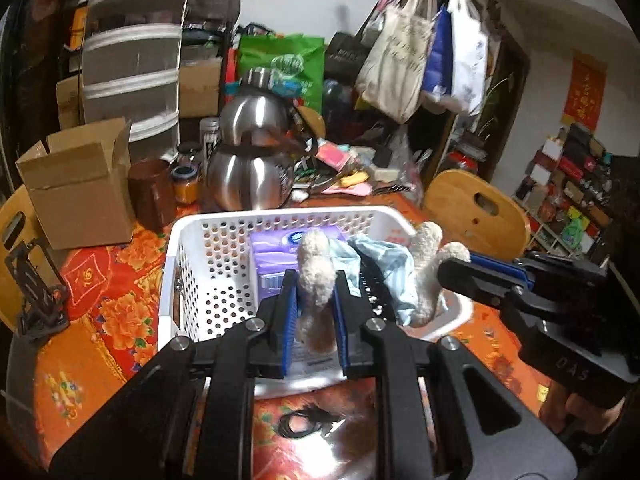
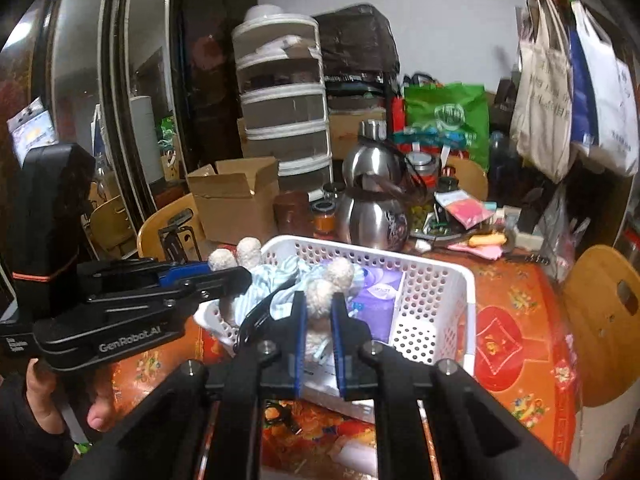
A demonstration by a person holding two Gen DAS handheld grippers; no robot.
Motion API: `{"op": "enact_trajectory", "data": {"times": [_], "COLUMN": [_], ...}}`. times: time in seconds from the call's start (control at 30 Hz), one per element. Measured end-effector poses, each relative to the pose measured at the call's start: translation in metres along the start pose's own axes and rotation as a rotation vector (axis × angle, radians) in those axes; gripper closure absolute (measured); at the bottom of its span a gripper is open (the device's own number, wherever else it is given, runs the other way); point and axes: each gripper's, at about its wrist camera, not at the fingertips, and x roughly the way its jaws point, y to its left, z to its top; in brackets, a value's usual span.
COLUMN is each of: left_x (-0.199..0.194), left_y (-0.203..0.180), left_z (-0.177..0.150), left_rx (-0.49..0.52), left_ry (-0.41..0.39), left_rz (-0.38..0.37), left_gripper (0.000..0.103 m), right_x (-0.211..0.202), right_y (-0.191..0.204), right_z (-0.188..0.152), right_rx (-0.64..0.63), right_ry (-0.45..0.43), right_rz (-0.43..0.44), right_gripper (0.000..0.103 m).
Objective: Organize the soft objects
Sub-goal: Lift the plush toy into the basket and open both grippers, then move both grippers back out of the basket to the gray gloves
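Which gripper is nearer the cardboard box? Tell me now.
Left. The left gripper clamps the plush toy on the side toward the cardboard box; the right gripper clamps it on the far side.

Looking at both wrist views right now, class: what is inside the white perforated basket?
Inside the white basket lies a purple packet. A cream plush toy in pale blue cloth, held by both grippers, hangs over it. The toy covers part of the basket floor, so anything beneath is unseen.
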Motion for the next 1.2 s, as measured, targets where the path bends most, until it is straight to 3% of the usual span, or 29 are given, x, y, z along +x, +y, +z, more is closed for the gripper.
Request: {"op": "enact_trajectory", "data": {"times": [0.2, 0.47, 0.63, 0.67, 0.7, 0.77, 0.8, 1.2], "left_x": [0.039, 0.062, 0.067, 0.065, 0.064, 0.058, 0.053, 0.010], "left_y": [0.003, 0.007, 0.015, 0.016, 0.018, 0.018, 0.018, 0.032], "left_z": [-0.011, -0.027, -0.037, -0.038, -0.039, -0.041, -0.043, -0.058], "left_rx": [-0.009, -0.004, -0.015, -0.018, -0.021, -0.013, -0.006, -0.024], "left_ry": [0.049, 0.068, 0.069, 0.066, 0.067, 0.045, 0.031, -0.002], "left_rz": [0.020, 0.066, 0.103, 0.103, 0.107, 0.132, 0.126, 0.123], "left_gripper": [0.088, 0.087, 0.080, 0.066, 0.043, 0.029, 0.028, 0.023], "right_x": [0.038, 0.060, 0.065, 0.062, 0.059, 0.054, 0.051, 0.033], "right_y": [-0.008, -0.018, -0.016, -0.013, -0.010, -0.006, -0.006, -0.031], "right_z": [-0.007, -0.024, -0.032, -0.034, -0.036, -0.038, -0.039, -0.050], "right_rx": [-0.028, -0.007, 0.005, 0.003, -0.015, -0.040, -0.044, 0.053], "right_ry": [0.060, 0.091, 0.115, 0.106, 0.106, 0.095, 0.080, 0.095], "right_rz": [-0.044, -0.026, -0.016, -0.022, -0.024, -0.069, -0.092, -0.088], "right_gripper": [0.093, 0.093, 0.089, 0.082, 0.059, 0.029, 0.026, 0.024]}}
